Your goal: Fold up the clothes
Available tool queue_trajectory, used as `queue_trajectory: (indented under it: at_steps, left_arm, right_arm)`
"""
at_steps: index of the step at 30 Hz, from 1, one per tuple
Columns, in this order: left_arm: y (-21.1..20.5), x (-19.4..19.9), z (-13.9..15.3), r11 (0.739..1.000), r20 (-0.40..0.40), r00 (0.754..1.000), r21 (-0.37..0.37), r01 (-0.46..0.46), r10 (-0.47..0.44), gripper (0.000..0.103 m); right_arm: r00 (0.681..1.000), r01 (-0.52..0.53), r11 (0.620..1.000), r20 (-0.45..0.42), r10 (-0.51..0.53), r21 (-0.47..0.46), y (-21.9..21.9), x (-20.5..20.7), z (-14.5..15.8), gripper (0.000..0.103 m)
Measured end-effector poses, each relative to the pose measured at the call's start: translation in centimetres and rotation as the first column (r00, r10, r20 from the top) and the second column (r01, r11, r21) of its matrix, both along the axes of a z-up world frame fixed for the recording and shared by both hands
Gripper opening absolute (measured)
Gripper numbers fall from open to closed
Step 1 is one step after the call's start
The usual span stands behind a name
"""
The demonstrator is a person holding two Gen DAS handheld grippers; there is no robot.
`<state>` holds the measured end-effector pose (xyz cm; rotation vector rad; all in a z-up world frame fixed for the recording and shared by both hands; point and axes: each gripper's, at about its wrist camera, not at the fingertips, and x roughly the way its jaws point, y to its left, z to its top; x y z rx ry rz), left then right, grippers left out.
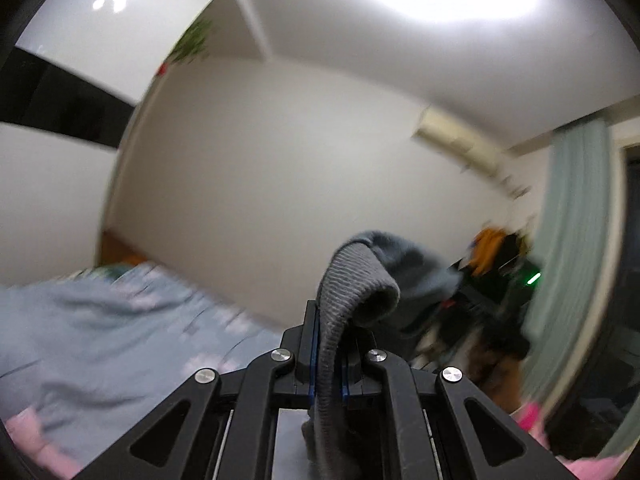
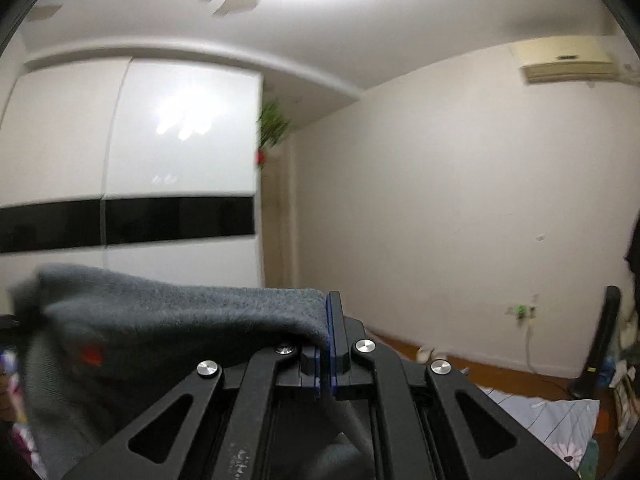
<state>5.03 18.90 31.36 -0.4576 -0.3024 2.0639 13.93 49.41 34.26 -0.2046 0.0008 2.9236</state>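
A grey knitted garment is held up in the air between both grippers. In the left wrist view my left gripper point(image 1: 327, 344) is shut on its ribbed hem point(image 1: 352, 280), which curls over the fingertips; the rest of the cloth point(image 1: 416, 268) trails off to the right. In the right wrist view my right gripper point(image 2: 329, 332) is shut on the garment's edge, and the grey cloth point(image 2: 160, 320) stretches out to the left and hangs down. Both grippers point upward toward the walls and ceiling.
A bed with light blue floral bedding point(image 1: 100, 320) lies below at left; its corner shows in the right wrist view point(image 2: 552, 420). A white wardrobe with a black band point(image 2: 128, 220) stands at left. A clothes pile point(image 1: 492, 256) and green curtain point(image 1: 576, 220) are at right.
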Motion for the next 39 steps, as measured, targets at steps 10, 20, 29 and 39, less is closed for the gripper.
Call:
queue_trajectory:
  at_steps: [10,20,29,39]
  left_arm:
    - [0.2,-10.7,-23.7,0.926,0.498,0.831,-0.373,-0.053,0.248,0.008]
    - [2.8,-22.3,-28.1,0.876,0.46,0.79,-0.443,-0.192,0.406,0.008]
    - [6.4,-28.6,-37.4,0.812,0.536,0.714,-0.578,-0.079,0.451,0.01]
    - [4.0,-25.9,-34.4,0.81,0.51,0.731,-0.579,-0.098,0.453,0.06]
  right_arm:
    - [0.764,-0.068,0.981,0.622,0.169,-0.183,0.4,-15.4,-23.5,0.003]
    - [0.682,0.004,0.974,0.713,0.164,-0.227,2.6,-28.7,-32.1,0.003]
    - [0.543,0.12,0.959,0.826,0.154,-0.258,6.1,-35.1,-41.8,0.003]
    - [0.591,0.04,0.964,0.784,0.19,-0.264,6.2,-31.7,-37.3,0.048]
